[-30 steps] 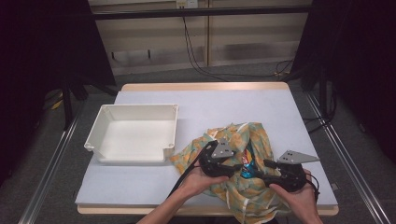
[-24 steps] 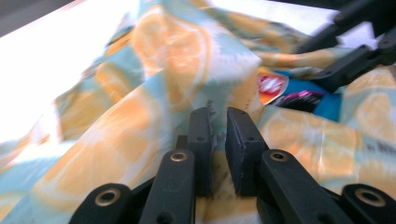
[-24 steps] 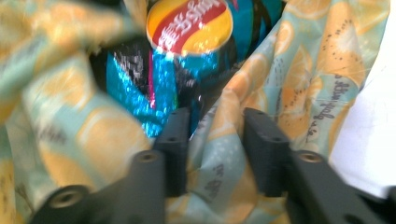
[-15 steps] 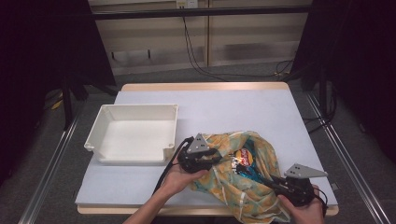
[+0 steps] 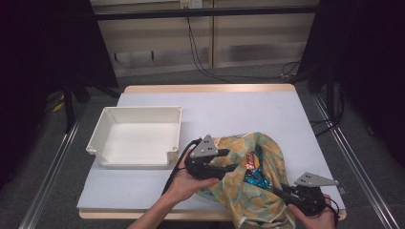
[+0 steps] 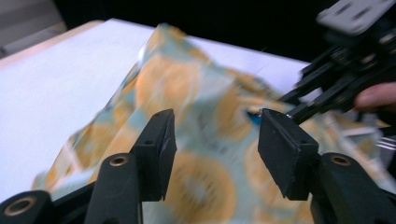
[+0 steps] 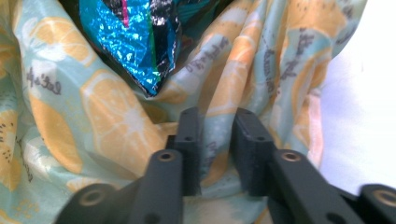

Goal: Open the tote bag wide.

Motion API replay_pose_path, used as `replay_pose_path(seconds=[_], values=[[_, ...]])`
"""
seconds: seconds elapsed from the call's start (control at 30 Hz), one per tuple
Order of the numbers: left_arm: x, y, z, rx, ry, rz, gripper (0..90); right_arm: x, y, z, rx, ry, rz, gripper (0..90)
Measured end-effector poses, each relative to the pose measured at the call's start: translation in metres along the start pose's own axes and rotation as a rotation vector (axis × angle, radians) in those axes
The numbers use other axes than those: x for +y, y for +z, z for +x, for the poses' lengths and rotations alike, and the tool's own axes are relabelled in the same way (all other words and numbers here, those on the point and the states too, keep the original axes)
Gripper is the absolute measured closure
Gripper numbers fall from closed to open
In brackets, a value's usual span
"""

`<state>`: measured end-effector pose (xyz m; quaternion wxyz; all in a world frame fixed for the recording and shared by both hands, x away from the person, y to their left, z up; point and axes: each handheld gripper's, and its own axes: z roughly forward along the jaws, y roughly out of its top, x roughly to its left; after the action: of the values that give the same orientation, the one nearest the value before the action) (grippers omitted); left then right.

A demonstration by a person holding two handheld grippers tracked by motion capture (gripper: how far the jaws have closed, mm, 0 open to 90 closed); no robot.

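We see a white-topped table on grey floor, dark curtains either side; left gripper spread above the bag, right gripper pinching its fabric.

a pale blue-green cloth bag printed with orange citrus slices and dark lettering lies on a white table with a light wooden edge; inside it, a shiny blue, black and pink packet, possibly foil. beside it, a plain white tray.

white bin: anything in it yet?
Empty. The white bin shows a bare floor; the snack bag sits inside the patterned cloth bag.
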<state>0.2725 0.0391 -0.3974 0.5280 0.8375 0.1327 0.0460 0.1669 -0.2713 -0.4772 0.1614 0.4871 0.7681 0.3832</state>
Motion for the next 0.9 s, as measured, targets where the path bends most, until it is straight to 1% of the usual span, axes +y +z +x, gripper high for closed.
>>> replay_pose_path(seconds=[0.03,0.07,0.13,0.17,0.2,0.23,0.3,0.37,0.4,0.47,0.5,0.57,0.63,0.67,0.7,0.73,0.8,0.83,0.87,0.9], values=[[0.004,0.001,-0.005,-0.005,0.014,-0.011,50.0,0.000,-0.001,0.000,0.000,-0.007,-0.009,69.1],[0.006,0.002,-0.008,-0.031,0.022,-0.015,51.8,0.001,-0.003,0.000,-0.001,0.000,-0.022,66.3],[0.011,0.005,-0.015,-0.054,0.047,-0.023,55.9,0.002,-0.006,-0.001,0.001,-0.003,-0.044,63.5],[0.014,0.009,-0.020,-0.086,0.058,-0.026,57.2,0.002,-0.007,-0.001,0.002,0.000,-0.051,62.5],[0.017,0.012,-0.023,-0.105,0.076,-0.016,60.1,0.002,-0.008,-0.002,0.002,0.001,-0.066,61.2],[0.020,0.017,-0.027,-0.119,0.085,-0.007,62.4,0.002,-0.009,-0.002,0.000,0.003,-0.070,60.8],[0.025,0.031,-0.030,-0.155,0.086,0.040,66.1,0.002,-0.009,-0.003,0.003,0.000,-0.077,59.9],[0.029,0.046,-0.035,-0.171,0.098,0.079,67.5,0.001,-0.009,-0.003,0.007,-0.001,-0.078,59.2],[0.029,0.054,-0.036,-0.181,0.102,0.109,67.4,0.001,-0.008,-0.003,0.009,-0.001,-0.077,59.1],[0.027,0.071,-0.038,-0.171,0.120,0.164,67.4,0.000,-0.007,-0.004,0.012,0.004,-0.073,59.0],[0.026,0.077,-0.040,-0.179,0.132,0.179,67.4,0.000,-0.006,-0.004,0.018,0.002,-0.069,59.0],[0.022,0.087,-0.043,-0.189,0.137,0.205,67.2,-0.001,-0.005,-0.004,0.021,0.004,-0.061,59.3],[0.016,0.096,-0.043,-0.171,0.153,0.249,67.1,-0.001,-0.004,-0.005,0.023,0.002,-0.059,59.3],[0.013,0.097,-0.044,-0.154,0.178,0.267,66.5,-0.001,-0.004,-0.005,0.025,0.002,-0.060,59.2],[0.010,0.099,-0.043,-0.154,0.181,0.272,64.4,-0.001,-0.004,-0.006,0.025,0.001,-0.059,59.3],[0.008,0.100,-0.043,-0.146,0.193,0.285,63.4,-0.001,-0.003,-0.006,0.023,0.004,-0.056,59.5],[0.001,0.102,-0.039,-0.148,0.177,0.290,59.6,-0.002,-0.002,-0.007,0.024,0.011,-0.052,59.7],[0.000,0.102,-0.039,-0.144,0.183,0.298,56.4,-0.002,-0.001,-0.007,0.025,0.009,-0.043,59.7],[-0.004,0.103,-0.038,-0.138,0.189,0.307,54.7,-0.002,0.000,-0.008,0.026,0.005,-0.042,59.8],[-0.005,0.103,-0.038,-0.139,0.192,0.306,53.8,-0.002,0.001,-0.008,0.023,0.012,-0.038,59.8]])
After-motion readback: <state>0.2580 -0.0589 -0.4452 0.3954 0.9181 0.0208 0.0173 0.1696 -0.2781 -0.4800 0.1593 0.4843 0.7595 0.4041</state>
